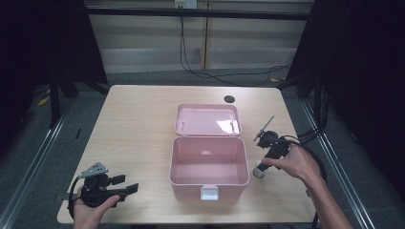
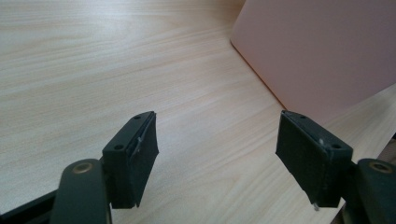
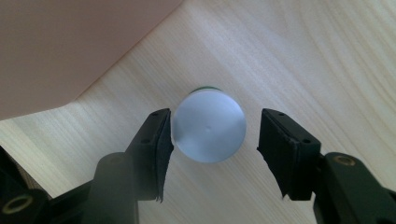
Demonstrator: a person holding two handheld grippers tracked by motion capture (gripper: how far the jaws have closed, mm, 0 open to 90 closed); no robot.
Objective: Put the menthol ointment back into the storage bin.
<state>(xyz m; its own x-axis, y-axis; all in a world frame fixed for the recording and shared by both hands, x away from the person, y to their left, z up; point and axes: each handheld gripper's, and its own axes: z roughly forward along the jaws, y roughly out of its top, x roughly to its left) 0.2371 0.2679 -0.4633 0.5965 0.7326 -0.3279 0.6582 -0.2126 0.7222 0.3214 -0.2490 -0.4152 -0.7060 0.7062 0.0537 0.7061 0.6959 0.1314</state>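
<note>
A small bottle with a round white cap (image 3: 208,126) stands upright on the wooden table, just right of the open pink box (image 1: 191,191). My right gripper (image 3: 212,142) points down over it, its jaws on either side of the cap. The left pad sits right at the cap's edge, and a gap shows at the right pad. From the high view, the bottle (image 1: 258,170) is under my right hand and the right gripper (image 1: 261,164). My left gripper (image 1: 127,184) rests at the table's near left corner, open, with nothing between its jaws (image 2: 219,149).
The pink box's lid (image 1: 206,119) lies flat behind it, and its inside is bare. Its side wall (image 2: 317,51) is to the right of my left gripper. A dark round hole (image 1: 229,99) is in the table's far side. Cables trail off the right edge.
</note>
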